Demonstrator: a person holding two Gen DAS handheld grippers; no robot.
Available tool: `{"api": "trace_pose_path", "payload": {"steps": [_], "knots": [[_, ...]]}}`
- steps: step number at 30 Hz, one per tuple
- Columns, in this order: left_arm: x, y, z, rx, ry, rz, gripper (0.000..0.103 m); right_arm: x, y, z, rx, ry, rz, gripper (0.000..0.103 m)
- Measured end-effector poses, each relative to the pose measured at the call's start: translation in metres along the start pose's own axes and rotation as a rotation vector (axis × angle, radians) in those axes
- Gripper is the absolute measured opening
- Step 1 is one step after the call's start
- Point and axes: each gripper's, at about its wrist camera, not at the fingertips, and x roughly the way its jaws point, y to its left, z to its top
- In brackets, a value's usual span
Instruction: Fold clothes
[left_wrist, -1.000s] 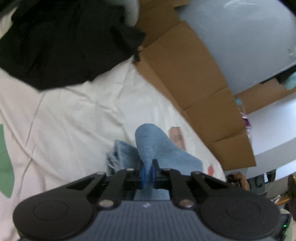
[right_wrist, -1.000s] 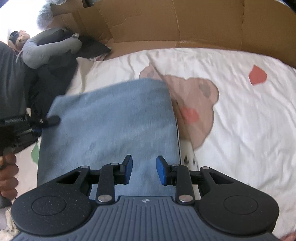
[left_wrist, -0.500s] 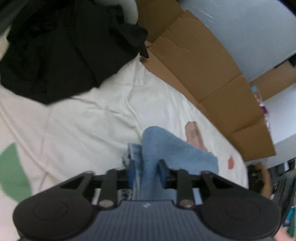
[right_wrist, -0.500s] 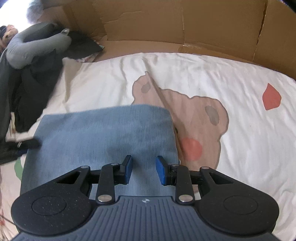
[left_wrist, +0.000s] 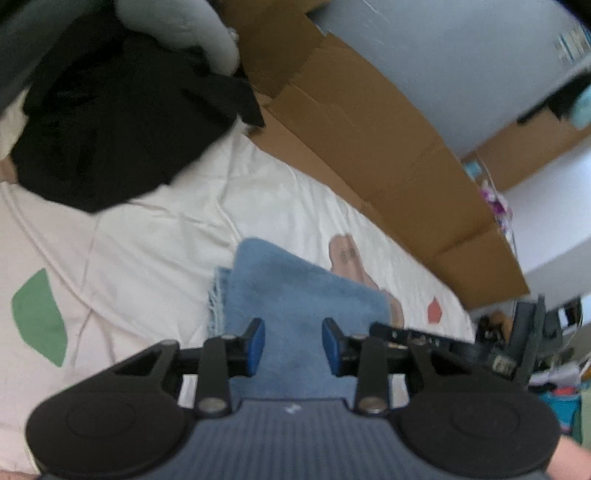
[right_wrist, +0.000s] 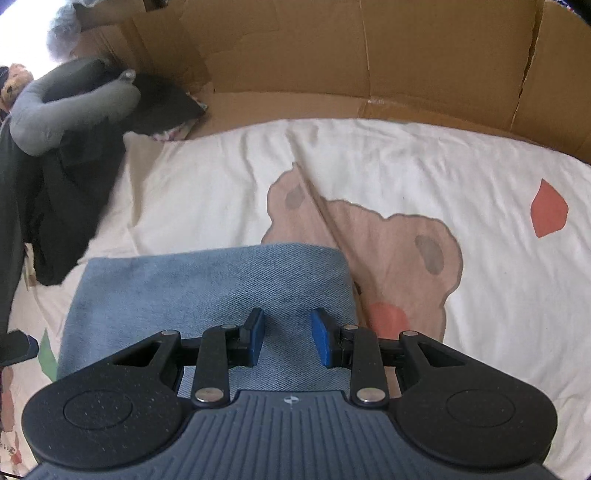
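Note:
Folded light-blue denim (left_wrist: 295, 291) lies flat on the cream printed sheet (left_wrist: 166, 236), its frayed hem (left_wrist: 216, 306) sticking out on the left. My left gripper (left_wrist: 293, 345) hovers over the denim's near part, open, with nothing between its pads. In the right wrist view the same denim (right_wrist: 207, 288) fills the lower left. My right gripper (right_wrist: 287, 338) stands open just above its near right part, gripping nothing. The right gripper's body (left_wrist: 461, 343) shows at the right of the left wrist view. A tip of the left gripper (right_wrist: 14, 347) pokes in at the far left.
A pile of black clothes (left_wrist: 110, 122) and a grey neck pillow (right_wrist: 66, 110) lie at the sheet's far left. Cardboard walls (right_wrist: 332, 55) run along the back. The sheet (right_wrist: 443, 177) carries a bear print (right_wrist: 388, 251) right of the denim.
My left gripper let go of the denim fold, opened and rose; the cloth now lies flat. The right gripper drew back toward the denim's near edge, still open.

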Motion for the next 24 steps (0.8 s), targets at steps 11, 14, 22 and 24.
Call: {"api": "trace_pose_path", "payload": {"steps": [11,14,22,24], "knots": [[0.043,0.019,-0.015,-0.016,0.099,0.062,0.017,0.03,-0.004,-0.002,0.004,0.062,0.005,0.035],[0.051,0.024,-0.016,-0.015,0.107,0.1,0.003,0.032,-0.004,0.0,-0.001,0.07,0.003,0.035],[0.031,0.007,-0.004,0.002,0.07,0.077,0.013,0.002,0.0,0.003,-0.041,0.036,0.01,0.034],[0.028,-0.001,0.002,0.024,0.052,0.07,0.015,-0.006,-0.001,0.001,-0.035,-0.001,0.031,0.034]]}}
